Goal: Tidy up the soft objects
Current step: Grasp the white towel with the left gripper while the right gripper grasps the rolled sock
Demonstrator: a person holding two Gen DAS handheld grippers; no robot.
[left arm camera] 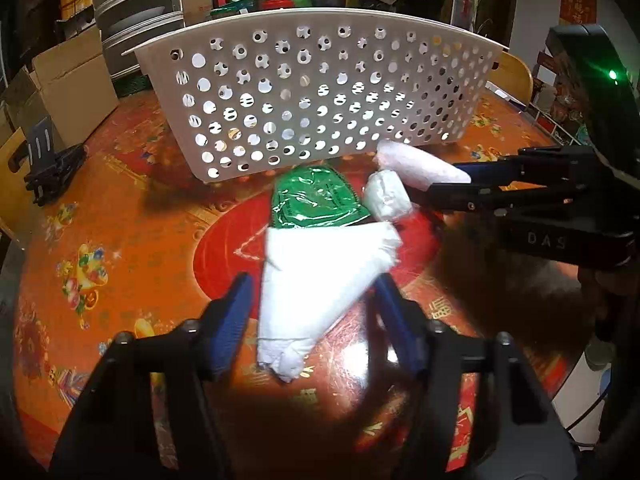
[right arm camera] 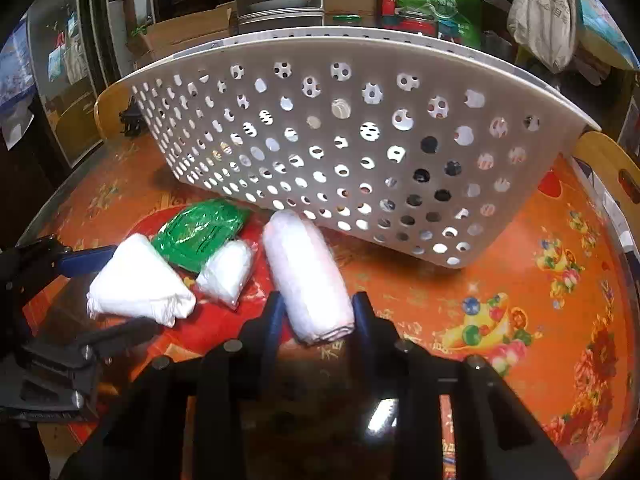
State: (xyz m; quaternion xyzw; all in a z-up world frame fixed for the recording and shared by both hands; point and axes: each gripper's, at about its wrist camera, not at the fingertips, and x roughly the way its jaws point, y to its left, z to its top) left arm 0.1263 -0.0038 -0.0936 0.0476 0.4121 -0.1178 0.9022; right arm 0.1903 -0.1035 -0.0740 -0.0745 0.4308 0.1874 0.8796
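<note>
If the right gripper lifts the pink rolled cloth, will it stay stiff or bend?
The pink rolled cloth looks soft, so its free end probably sags. Being a cylinder, it may roll if pushed sideways. The right gripper straddles it near one end, so it could droop.

Both tools, left tool (left arm camera: 312, 312) and right tool (right arm camera: 318, 312), are black-framed with blue fingers (left arm camera: 232, 320) and silver screws.

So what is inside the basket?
Through the holes of the basket, only light and dark patches show. No soft item is clearly visible inside, but the wall hides most of the interior.

White triangular bundle (left arm camera: 320, 280), green packet (left arm camera: 318, 200), small bundle (left arm camera: 388, 200), pinkish roll (right arm camera: 308, 280) beside basket (left arm camera: 320, 92).
</note>
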